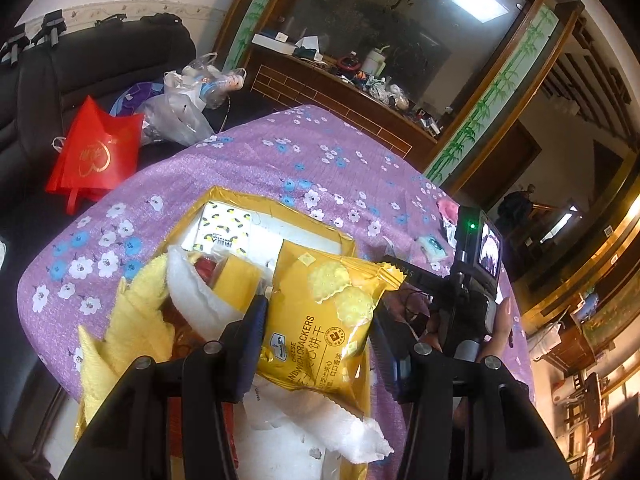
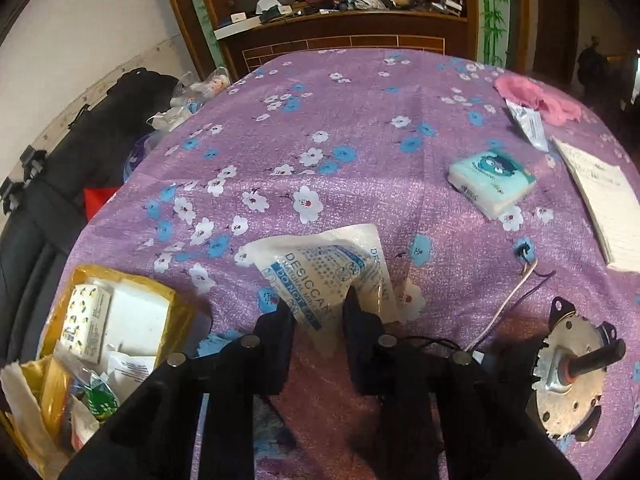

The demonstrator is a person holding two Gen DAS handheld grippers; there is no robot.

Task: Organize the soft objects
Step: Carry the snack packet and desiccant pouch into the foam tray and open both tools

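From the left wrist we see the left gripper (image 1: 316, 332) clamped on a yellow cracker packet (image 1: 320, 320), its pads pressing both long edges; the packet hangs over the gold box (image 1: 240, 200), which sits at the centre of the purple flowered cloth (image 1: 248, 152); inside the box, a patterned tissue pack (image 1: 226, 228) lies at 12 o'clock, a yellow towel (image 1: 136, 312) at 9 o'clock and white foam wrap (image 1: 192, 296) between them; a red bag (image 1: 96, 152) rests off the table at 10 o'clock; a hand (image 1: 502, 328) holding the other gripper's handle shows at 3 o'clock

From the right wrist we see the right gripper (image 2: 318, 312) closed on the near corner of a white desiccant sachet (image 2: 324, 268), which lies on the cloth at the centre; the gold box (image 2: 64, 280) sits at 8 o'clock; a teal tissue pack (image 2: 492, 180) lies at 2 o'clock, a pink cloth (image 2: 536, 96) at 1 o'clock, a notepad (image 2: 600, 200) at 3 o'clock and a metal motor (image 2: 572, 368) at 4 o'clock
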